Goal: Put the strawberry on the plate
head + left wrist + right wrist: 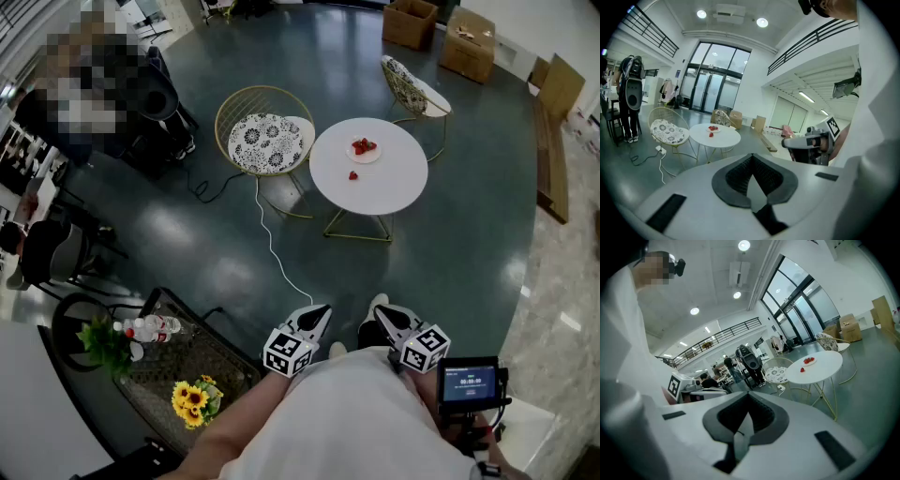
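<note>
Left gripper (pixel 317 312) and right gripper (pixel 382 313) sit at the waist, jaws pressed together, empty, probably because the table (pixel 380 192) with loose strawberry (pixel 352 175) and plate (pixel 364 153) stands well off.

Ceiling lights (pixel 761 22) are shining over the dark floor (pixel 450 244); a wire chair (pixel 267 141) is standing beside the round white counter (pixel 380 183).
</note>
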The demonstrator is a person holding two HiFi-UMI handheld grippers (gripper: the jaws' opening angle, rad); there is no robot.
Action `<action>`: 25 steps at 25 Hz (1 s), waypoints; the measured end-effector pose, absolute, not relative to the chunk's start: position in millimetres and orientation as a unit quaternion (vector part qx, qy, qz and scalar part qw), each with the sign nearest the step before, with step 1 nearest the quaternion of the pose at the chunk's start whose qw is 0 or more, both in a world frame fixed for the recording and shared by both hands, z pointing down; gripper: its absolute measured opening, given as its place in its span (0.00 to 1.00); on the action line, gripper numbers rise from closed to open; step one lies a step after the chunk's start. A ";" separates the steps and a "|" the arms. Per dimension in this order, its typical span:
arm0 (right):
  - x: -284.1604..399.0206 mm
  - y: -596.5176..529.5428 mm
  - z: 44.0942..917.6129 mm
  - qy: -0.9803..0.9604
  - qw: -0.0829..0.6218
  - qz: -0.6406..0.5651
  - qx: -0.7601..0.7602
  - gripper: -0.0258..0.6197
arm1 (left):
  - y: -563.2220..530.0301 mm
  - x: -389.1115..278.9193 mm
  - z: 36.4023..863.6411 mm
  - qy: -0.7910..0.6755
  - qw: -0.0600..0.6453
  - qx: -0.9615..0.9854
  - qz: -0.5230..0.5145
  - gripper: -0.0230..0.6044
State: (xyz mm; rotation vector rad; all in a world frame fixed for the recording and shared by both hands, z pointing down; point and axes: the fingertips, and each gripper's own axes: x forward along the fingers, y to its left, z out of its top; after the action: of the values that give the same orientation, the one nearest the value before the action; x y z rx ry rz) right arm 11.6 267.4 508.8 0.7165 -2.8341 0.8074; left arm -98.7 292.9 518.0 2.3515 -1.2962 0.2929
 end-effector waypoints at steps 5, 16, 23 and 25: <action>19.4 269.8 496.6 -0.936 0.037 0.262 0.234 0.05 | 298.7 -95.6 513.8 -0.475 0.215 0.846 0.107 0.05; 25.6 285.9 498.1 -0.937 0.050 0.246 0.242 0.05 | 314.8 -82.8 510.9 -0.466 0.213 0.852 0.103 0.05; 22.5 278.8 498.4 -0.938 0.058 0.233 0.249 0.05 | 307.6 -91.1 508.4 -0.468 0.205 0.856 0.082 0.05; 25.6 288.8 491.8 -0.937 0.061 0.232 0.254 0.05 | 316.6 -87.8 505.2 -0.462 0.207 0.858 0.084 0.04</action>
State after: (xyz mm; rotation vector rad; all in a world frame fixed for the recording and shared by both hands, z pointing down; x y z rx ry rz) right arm 25.6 288.8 491.8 0.7692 -2.8342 0.7033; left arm -87.8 316.6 505.2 2.3892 -1.2878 0.2353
